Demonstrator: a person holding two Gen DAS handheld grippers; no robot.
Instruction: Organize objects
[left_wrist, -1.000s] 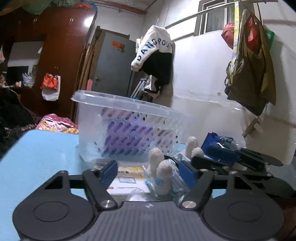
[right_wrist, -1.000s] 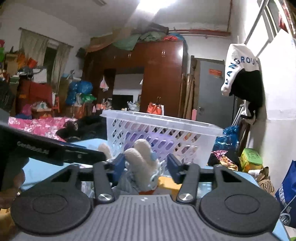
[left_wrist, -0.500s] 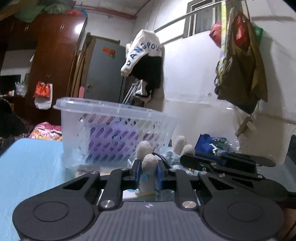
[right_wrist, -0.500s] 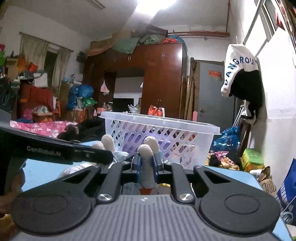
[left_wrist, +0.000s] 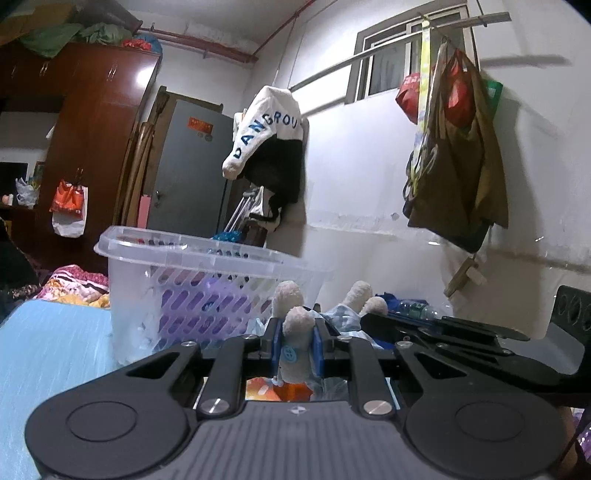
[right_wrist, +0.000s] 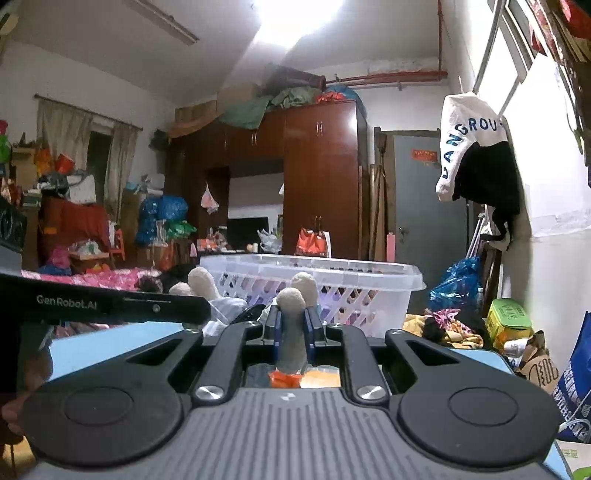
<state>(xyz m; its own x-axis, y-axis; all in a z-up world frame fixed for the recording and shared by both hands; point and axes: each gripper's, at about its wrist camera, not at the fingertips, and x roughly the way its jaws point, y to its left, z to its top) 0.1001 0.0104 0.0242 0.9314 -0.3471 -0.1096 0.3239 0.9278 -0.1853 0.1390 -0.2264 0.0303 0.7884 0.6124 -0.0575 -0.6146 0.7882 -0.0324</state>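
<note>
Left hand-held gripper (left_wrist: 297, 345) pinching plush toy (left_wrist: 295, 332) limb at lower centre, right hand-held gripper (right_wrist: 293, 328) clamped on another limb, clear basket (left_wrist: 207, 288) behind on blue worktop (left_wrist: 55, 350)

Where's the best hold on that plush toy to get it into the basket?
Its two stubby paired limbs. Left gripper and right gripper each pinch one limb of the plush toy level, from the near side; they stick up, narrow enough for the jaws. Basket stands behind.
</note>
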